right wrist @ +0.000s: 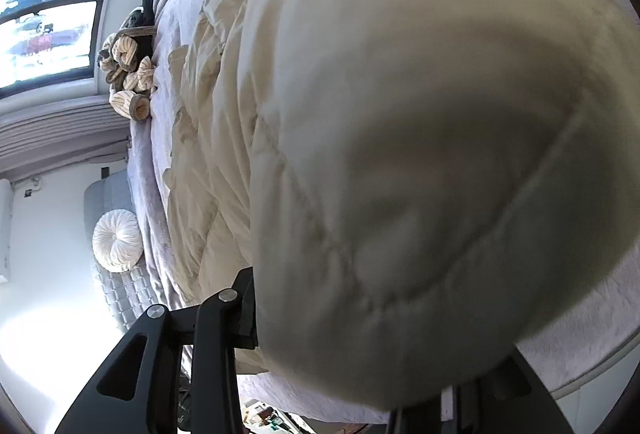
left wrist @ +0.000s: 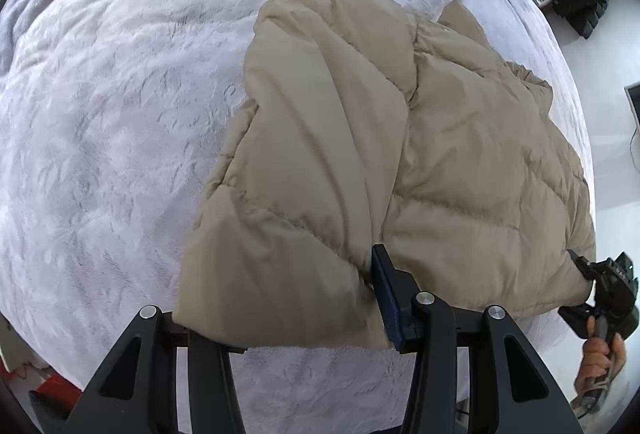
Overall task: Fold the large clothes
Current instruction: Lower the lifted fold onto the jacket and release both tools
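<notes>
Left wrist view: beige puffer jacket lies on the grey bedspread, long axis running away from the left gripper; near hem sits between its half-open jaws, grip unclear. Right wrist view: jacket bulges between the right gripper jaws, hiding one finger; can't tell whether it's clamped.

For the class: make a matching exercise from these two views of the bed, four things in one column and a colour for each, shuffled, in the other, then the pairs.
Things
1. puffer jacket
2. bed cover
3. left gripper
4. round cushion

Colours
A. black
B. white
C. beige
D. pale lilac-grey

Pairs: 1-C, 2-D, 3-A, 4-B
</notes>
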A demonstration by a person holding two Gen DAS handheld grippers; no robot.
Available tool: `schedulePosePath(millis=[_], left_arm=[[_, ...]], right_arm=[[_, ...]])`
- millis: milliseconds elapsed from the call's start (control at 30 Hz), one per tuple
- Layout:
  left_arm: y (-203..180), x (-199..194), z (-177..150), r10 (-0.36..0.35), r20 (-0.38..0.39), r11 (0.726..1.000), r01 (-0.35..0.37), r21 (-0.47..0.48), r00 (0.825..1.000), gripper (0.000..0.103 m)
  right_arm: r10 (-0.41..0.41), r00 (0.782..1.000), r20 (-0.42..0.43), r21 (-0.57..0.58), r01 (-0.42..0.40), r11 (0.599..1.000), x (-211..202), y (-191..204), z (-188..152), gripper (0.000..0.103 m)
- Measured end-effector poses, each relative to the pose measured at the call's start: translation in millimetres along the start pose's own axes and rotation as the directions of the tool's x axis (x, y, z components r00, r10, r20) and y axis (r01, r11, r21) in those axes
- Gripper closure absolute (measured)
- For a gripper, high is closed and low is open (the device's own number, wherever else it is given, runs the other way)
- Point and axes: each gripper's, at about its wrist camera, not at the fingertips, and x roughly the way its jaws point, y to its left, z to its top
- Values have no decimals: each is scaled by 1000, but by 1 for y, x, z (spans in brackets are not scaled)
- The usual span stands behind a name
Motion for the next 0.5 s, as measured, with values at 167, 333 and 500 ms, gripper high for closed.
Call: schedulePosePath(millis=[167, 333, 500], left_arm=[[-1, -16, 3, 9, 1, 1000, -10, 18, 1000, 53], [0, -38, 4, 22, -1, 998, -22, 51, 1000, 53], [-4, -51, 2, 43, -10, 994, -42, 105, 999, 53]], right_arm=[[-42, 999, 8, -17, 42, 999, -8, -3, -17, 52], [-74, 997, 9, -21, 75, 997, -21, -25, -40, 43], [-127, 992, 21, -25, 127, 992, -35, -29, -54, 42]])
